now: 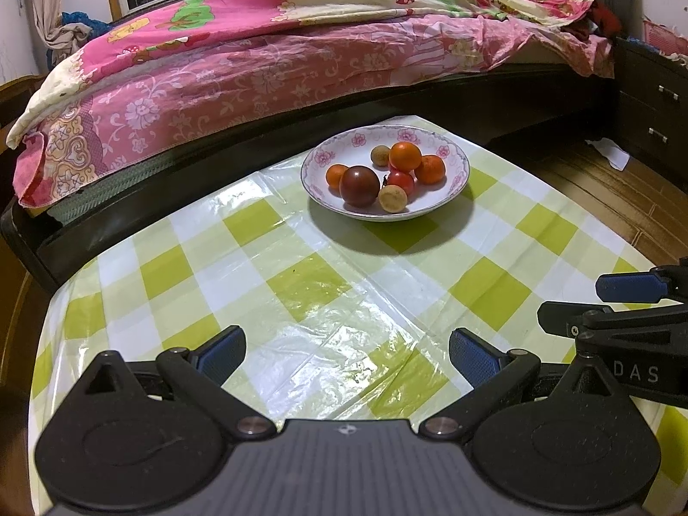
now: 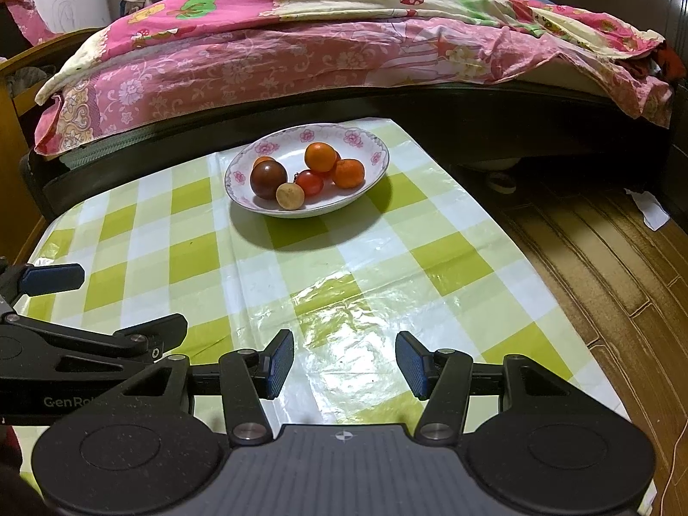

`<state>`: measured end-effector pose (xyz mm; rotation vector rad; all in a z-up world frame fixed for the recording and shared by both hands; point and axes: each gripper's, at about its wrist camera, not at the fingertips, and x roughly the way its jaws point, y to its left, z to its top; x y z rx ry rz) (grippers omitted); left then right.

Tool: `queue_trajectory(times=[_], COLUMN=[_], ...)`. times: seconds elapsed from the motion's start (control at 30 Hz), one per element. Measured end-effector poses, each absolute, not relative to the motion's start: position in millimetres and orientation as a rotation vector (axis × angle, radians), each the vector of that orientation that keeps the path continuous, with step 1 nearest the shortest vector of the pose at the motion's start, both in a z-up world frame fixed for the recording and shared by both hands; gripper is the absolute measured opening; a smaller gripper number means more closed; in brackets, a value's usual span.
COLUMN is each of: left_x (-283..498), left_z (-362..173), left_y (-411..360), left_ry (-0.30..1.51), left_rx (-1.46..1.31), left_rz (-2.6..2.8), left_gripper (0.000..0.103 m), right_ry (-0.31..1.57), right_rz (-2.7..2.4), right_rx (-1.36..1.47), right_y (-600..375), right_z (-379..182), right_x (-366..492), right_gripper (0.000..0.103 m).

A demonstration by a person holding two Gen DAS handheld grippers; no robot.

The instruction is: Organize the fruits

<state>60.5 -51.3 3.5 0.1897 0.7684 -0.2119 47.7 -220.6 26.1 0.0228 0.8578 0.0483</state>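
1. The left claw (image 1: 346, 354) hovers low over the green-and-white checked table (image 1: 301, 284), its blue pads spread wide and holding nothing.
2. The right claw (image 2: 344, 363), just beside it, is likewise parted and empty.
3. Well ahead of both claws sits the white floral-rimmed bowl (image 1: 456, 185) with oranges, tomatoes and tan fruits.
4. Beyond it lies the pink-quilted bed (image 1: 258, 64).
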Motion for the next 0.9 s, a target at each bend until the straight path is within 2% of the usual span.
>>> queue_trajectory(times=[0.9], left_x=[54.4], left_z=[0.8], left_y=[-50.5], left_ry=[0.771], left_rx=[0.218], left_rz=[-0.196], left_gripper=[0.103], right_ry=[0.879], right_rz=[0.056], right_rx=[-0.003], right_y=[-217.1], right_z=[23.0], right_x=[46.2], right_gripper=[0.051])
